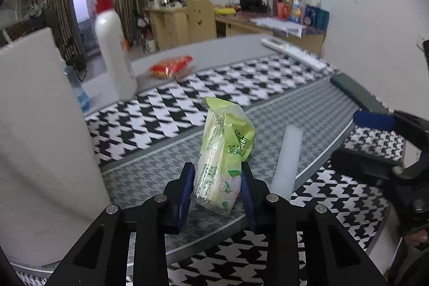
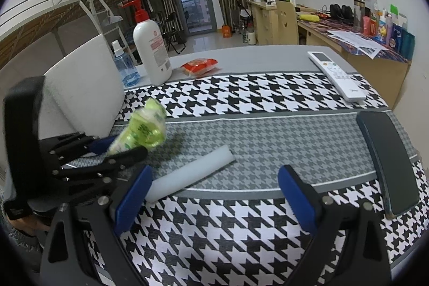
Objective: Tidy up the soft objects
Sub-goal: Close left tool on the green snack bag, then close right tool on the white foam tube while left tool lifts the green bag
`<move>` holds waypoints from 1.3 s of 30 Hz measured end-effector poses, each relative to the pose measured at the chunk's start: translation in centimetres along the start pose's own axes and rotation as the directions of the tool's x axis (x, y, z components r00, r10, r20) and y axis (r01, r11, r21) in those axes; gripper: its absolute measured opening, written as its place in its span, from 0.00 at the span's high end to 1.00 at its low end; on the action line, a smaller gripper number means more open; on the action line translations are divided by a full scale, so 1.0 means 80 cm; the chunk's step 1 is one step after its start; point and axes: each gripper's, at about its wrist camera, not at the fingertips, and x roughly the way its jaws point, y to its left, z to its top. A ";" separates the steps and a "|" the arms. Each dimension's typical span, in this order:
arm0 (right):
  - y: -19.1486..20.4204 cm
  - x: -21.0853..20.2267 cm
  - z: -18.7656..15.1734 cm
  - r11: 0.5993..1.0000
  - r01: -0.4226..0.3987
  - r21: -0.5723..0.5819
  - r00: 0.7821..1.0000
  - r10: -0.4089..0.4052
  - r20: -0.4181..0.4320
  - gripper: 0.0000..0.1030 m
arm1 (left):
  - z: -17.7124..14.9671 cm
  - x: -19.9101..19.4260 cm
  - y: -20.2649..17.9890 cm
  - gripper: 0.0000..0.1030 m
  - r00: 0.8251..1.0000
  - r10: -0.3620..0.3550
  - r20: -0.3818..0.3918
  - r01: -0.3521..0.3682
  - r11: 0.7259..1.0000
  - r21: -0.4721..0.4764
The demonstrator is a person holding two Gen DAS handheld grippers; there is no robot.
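Observation:
A green tissue pack (image 1: 222, 160) stands upright between the blue pads of my left gripper (image 1: 217, 178), which is shut on its lower half. In the right wrist view the same pack (image 2: 142, 127) is tilted, held just above the cloth by my left gripper (image 2: 126, 146). A white foam stick (image 1: 288, 157) lies just right of the pack. My right gripper (image 2: 214, 176) is open low over the cloth, and the stick's (image 2: 187, 173) near end lies by its left finger, untouched. A red packet (image 2: 199, 66) lies at the far side.
A large white foam block (image 2: 85, 87) stands at the left. Behind it are a red-capped pump bottle (image 2: 152, 50) and a small blue bottle (image 2: 124, 66). A white remote (image 2: 335, 74) and a dark flat phone (image 2: 388, 160) lie on the right of the houndstooth cloth (image 2: 241, 95).

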 end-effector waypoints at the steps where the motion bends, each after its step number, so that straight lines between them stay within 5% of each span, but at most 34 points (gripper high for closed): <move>1: 0.002 0.002 0.000 1.000 0.001 -0.002 1.000 -0.001 -0.004 0.06 | -0.001 -0.005 0.001 0.66 1.000 0.006 0.009 -0.006 1.000 -0.003; 12: 0.018 0.020 0.001 1.000 -0.012 0.013 0.999 0.013 -0.051 0.08 | -0.015 -0.038 0.007 0.66 0.998 0.020 0.066 -0.019 1.000 -0.024; 28: 0.030 0.051 -0.004 0.995 -0.007 0.097 0.983 0.025 -0.180 0.52 | -0.026 -0.062 0.017 0.66 0.993 0.023 0.114 -0.020 0.999 -0.033; 39: 0.035 0.063 0.004 0.993 0.023 0.116 0.980 0.000 -0.199 0.71 | -0.033 -0.071 0.023 0.66 0.991 0.015 0.137 -0.011 0.999 -0.033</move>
